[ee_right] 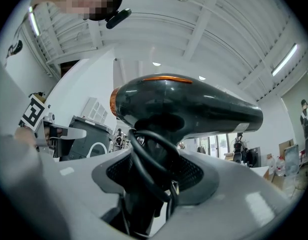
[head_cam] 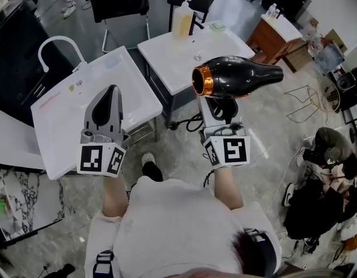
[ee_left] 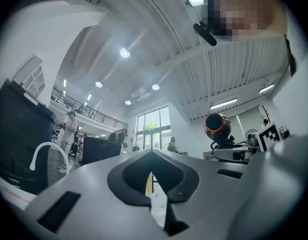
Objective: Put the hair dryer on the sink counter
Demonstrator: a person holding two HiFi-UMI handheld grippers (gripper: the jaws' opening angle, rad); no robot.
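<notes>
**Hair dryer held aloft, not yet on the sink worktop**

The person stands with both grippers raised. The right gripper [head_cam: 222, 110] has its jaws pinching the handle of the black hair dryer [head_cam: 236, 77], and a loop of its cord [ee_right: 144, 164] is bunched in with the handle between them. The dryer sits level in the air at about 1 o'clock from the person. Its orange-ringed mouth points toward 9 o'clock and its tapered end toward 3 o'clock. It hangs above the floor, just off the near edge of a small white table [head_cam: 178, 59] that carries a pump bottle [head_cam: 182, 19].

The left gripper [head_cam: 111, 94] is at about 11 o'clock, with its jaws pressed together on nothing. It hovers over the sink worktop [head_cam: 62, 114], a white slab with a curved white faucet [head_cam: 58, 44] at its far end. The dryer is well apart from that worktop.
</notes>
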